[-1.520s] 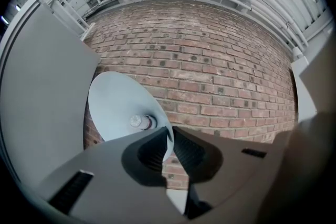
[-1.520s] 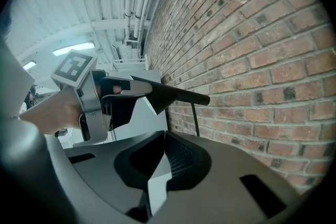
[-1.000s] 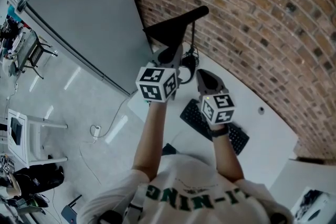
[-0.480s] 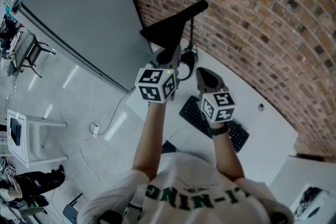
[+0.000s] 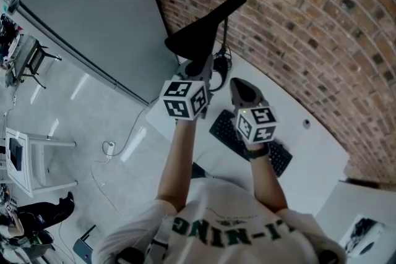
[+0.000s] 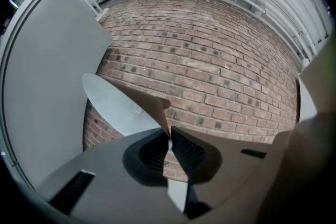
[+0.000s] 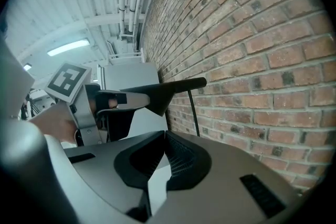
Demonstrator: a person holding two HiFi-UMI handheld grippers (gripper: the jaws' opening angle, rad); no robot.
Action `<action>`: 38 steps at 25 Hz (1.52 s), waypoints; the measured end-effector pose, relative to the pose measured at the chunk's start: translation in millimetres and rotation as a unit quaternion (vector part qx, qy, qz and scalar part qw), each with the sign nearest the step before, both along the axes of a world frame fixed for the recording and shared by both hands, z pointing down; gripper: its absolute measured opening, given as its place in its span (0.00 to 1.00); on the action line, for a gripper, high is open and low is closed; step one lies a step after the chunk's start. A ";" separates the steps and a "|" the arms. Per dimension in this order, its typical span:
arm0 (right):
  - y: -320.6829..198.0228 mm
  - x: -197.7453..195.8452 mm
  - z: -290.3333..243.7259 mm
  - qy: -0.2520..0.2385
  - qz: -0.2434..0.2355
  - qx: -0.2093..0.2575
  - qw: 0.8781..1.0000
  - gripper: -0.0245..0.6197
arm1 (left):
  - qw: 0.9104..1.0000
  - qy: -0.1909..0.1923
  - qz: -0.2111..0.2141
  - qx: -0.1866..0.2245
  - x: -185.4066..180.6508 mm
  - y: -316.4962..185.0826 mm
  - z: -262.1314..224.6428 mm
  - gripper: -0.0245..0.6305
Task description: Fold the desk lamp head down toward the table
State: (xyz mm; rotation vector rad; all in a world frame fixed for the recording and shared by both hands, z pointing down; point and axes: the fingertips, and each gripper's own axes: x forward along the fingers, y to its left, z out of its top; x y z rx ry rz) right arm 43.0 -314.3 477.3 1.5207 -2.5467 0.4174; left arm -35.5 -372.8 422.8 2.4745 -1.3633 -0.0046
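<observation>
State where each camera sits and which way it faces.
Head view: on the person's head, facing steeply down at the table; shows both forearms, the left gripper and the right gripper.
Left gripper view: on the left gripper, facing the brick wall; its jaws are closing on the lamp head edge.
Right gripper view: on the right gripper, facing along the wall; own jaws together, empty.
Shared: all three show the lamp head.

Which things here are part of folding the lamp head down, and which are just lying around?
In the job:
- lamp head
- left gripper, jaws closing on the lamp head's edge
- lamp arm

Lying about:
- keyboard on the table
- right gripper, jaws together, nothing in them
</observation>
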 end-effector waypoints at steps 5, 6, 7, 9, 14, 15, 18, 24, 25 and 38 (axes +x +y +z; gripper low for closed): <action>-1.5 -0.4 4.4 -0.001 0.000 -0.006 1.000 0.05 | 1.000 0.018 0.002 -0.017 2.4 -2.8 15.2 0.06; -1.8 0.1 5.4 -0.001 0.001 -0.007 1.000 0.05 | 1.000 0.020 0.003 -0.020 3.0 -3.2 17.8 0.06; -2.1 0.6 6.4 0.000 0.001 -0.008 1.000 0.05 | 0.999 0.022 0.003 -0.023 3.5 -3.6 20.5 0.05; -3.0 1.9 8.3 0.000 0.002 -0.009 1.000 0.05 | 0.999 0.026 0.003 -0.028 4.6 -4.6 26.1 0.05; -4.9 5.4 11.8 -0.005 0.011 -0.015 1.000 0.05 | 0.999 0.037 0.006 -0.037 8.9 -8.6 40.1 0.05; -5.4 5.5 12.7 -0.005 0.012 -0.016 1.000 0.05 | 0.998 0.039 0.008 -0.038 9.2 -9.2 42.4 0.05; -7.0 6.3 16.5 -0.005 0.015 -0.018 1.000 0.05 | 0.998 0.044 0.011 -0.040 9.8 -11.4 49.2 0.05; -9.9 11.7 19.7 -0.006 0.024 -0.023 0.999 0.05 | 0.997 0.053 0.014 -0.048 14.6 -16.6 63.1 0.05; -10.3 12.6 19.7 -0.006 0.026 -0.023 0.999 0.05 | 0.997 0.057 0.014 -0.048 15.3 -17.3 65.3 0.05; -15.3 22.3 28.9 -0.005 0.036 -0.033 0.999 0.05 | 0.992 0.117 0.030 -0.045 25.2 -28.4 86.2 0.04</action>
